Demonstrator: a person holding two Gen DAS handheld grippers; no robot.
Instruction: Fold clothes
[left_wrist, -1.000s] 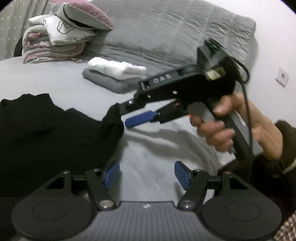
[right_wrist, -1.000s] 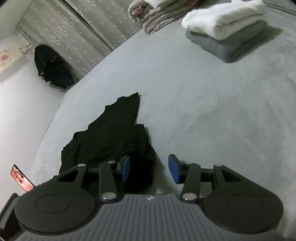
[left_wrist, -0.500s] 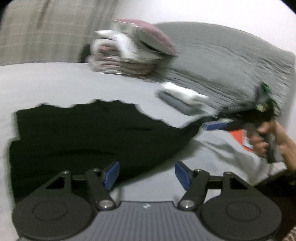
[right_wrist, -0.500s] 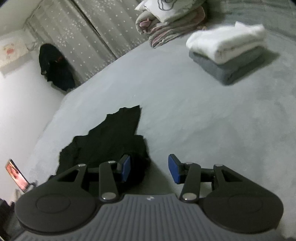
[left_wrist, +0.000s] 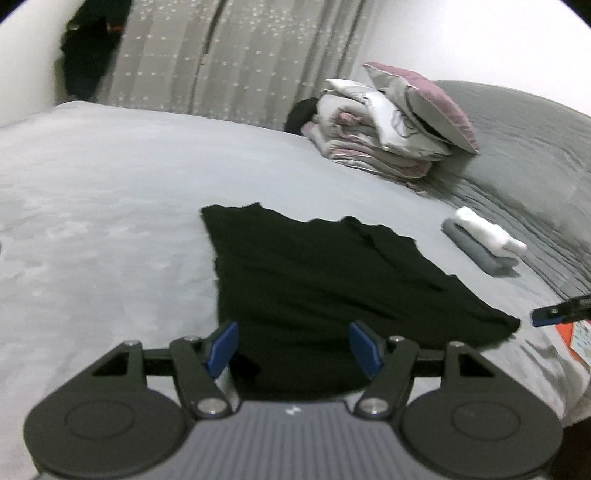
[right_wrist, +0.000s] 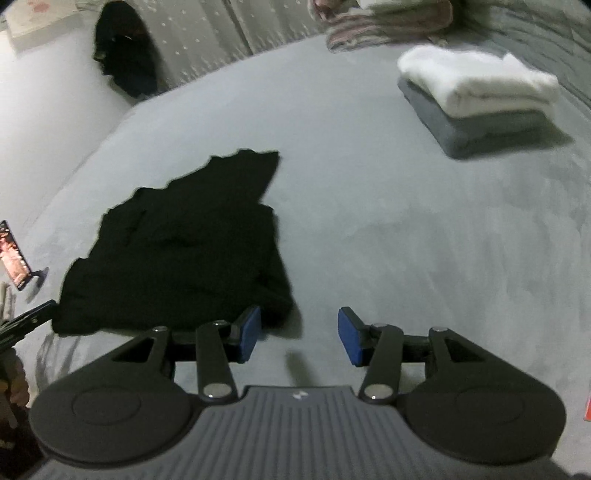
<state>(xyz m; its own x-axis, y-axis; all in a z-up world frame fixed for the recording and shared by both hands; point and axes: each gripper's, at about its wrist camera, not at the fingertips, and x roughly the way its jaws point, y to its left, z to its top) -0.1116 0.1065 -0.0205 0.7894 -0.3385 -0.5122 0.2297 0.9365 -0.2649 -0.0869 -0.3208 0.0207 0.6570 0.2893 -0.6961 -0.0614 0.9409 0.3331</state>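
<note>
Black cloth, the garment (left_wrist: 314, 280), is lying ahead of our spread left jaws, long axis running toward the right gripper (right_wrist: 299, 338), whose empty jaws are opening beside its corner.

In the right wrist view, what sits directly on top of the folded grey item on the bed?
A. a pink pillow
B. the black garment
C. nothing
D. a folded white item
D: a folded white item lies stacked on the folded grey item, while the black garment lies apart from them on the bed.
</note>
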